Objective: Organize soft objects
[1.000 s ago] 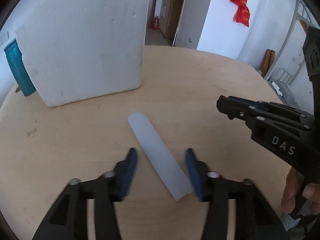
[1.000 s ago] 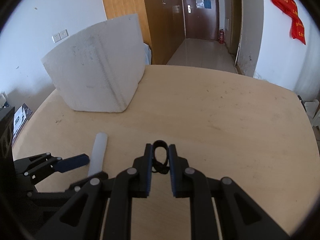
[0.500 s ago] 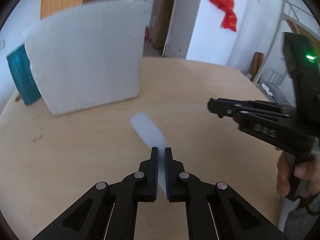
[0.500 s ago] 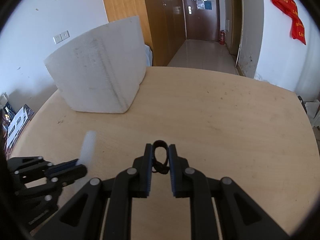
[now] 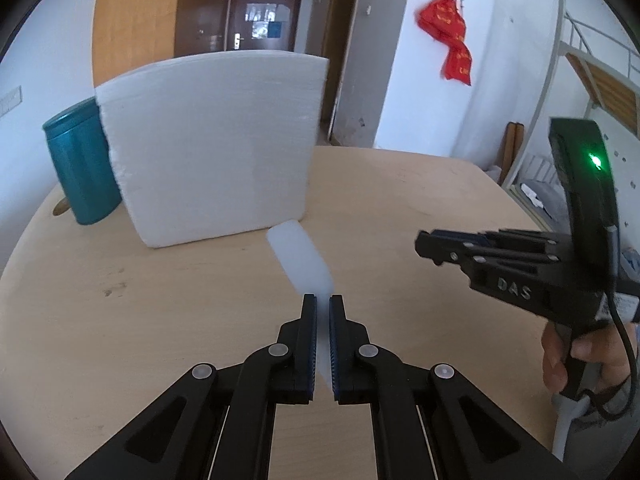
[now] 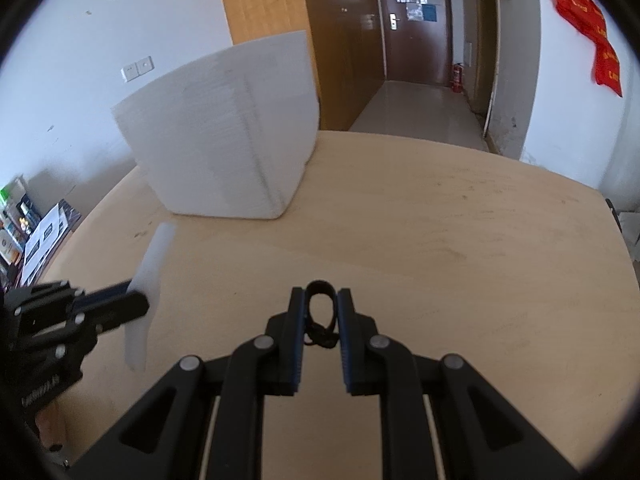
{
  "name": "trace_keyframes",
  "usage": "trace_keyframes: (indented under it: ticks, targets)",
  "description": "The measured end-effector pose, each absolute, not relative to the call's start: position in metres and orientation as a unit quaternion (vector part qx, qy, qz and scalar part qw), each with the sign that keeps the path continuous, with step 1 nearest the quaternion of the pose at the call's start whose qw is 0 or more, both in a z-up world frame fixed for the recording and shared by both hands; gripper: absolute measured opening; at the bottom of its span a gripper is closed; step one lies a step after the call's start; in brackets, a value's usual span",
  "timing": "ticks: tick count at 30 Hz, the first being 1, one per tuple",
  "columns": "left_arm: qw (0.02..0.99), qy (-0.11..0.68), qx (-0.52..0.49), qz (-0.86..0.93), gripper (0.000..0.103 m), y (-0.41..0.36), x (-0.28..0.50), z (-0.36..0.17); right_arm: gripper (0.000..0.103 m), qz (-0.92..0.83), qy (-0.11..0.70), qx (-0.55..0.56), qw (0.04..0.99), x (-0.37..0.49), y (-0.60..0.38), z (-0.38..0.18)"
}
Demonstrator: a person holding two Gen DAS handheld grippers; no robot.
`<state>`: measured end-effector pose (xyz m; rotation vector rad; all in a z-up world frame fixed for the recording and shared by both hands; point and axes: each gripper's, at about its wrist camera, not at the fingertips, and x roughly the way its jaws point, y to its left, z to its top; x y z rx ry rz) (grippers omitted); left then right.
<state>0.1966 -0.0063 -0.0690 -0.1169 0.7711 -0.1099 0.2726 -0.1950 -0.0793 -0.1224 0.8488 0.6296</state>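
A pale translucent soft strip [image 5: 300, 260] sticks out forward from my left gripper [image 5: 323, 305], which is shut on its near part and holds it above the wooden table [image 5: 120, 320]. From the right wrist view the same strip [image 6: 150, 264] hangs tilted in the left gripper [image 6: 132, 304], its lower end off the table. My right gripper [image 6: 322, 300] is shut on a small black elastic loop [image 6: 320, 300], which stands up between the pads. A big white foam box [image 5: 212, 144] stands at the back of the table, just beyond the strip's far tip.
A teal canister [image 5: 78, 168] stands left of the foam box. The right gripper [image 5: 432, 246] and the hand [image 5: 560, 360] holding it hover at the right in the left wrist view. A bunk-bed frame [image 5: 580, 60] and a red hanging ornament [image 5: 452, 40] lie beyond the table.
The left gripper's jaws closed on the strip, which lay flat on the table a second ago. It then lifted the strip and carried it towards the foam box. The right gripper stayed put.
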Motion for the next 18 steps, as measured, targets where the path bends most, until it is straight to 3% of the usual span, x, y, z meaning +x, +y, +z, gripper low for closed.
trace_keyframes:
  ticks: [18]
  targets:
    - [0.937, 0.341, -0.08, -0.007, 0.005, 0.041, 0.173, -0.046, 0.019, 0.345, 0.374, -0.048, 0.859, 0.246, -0.179, -0.062]
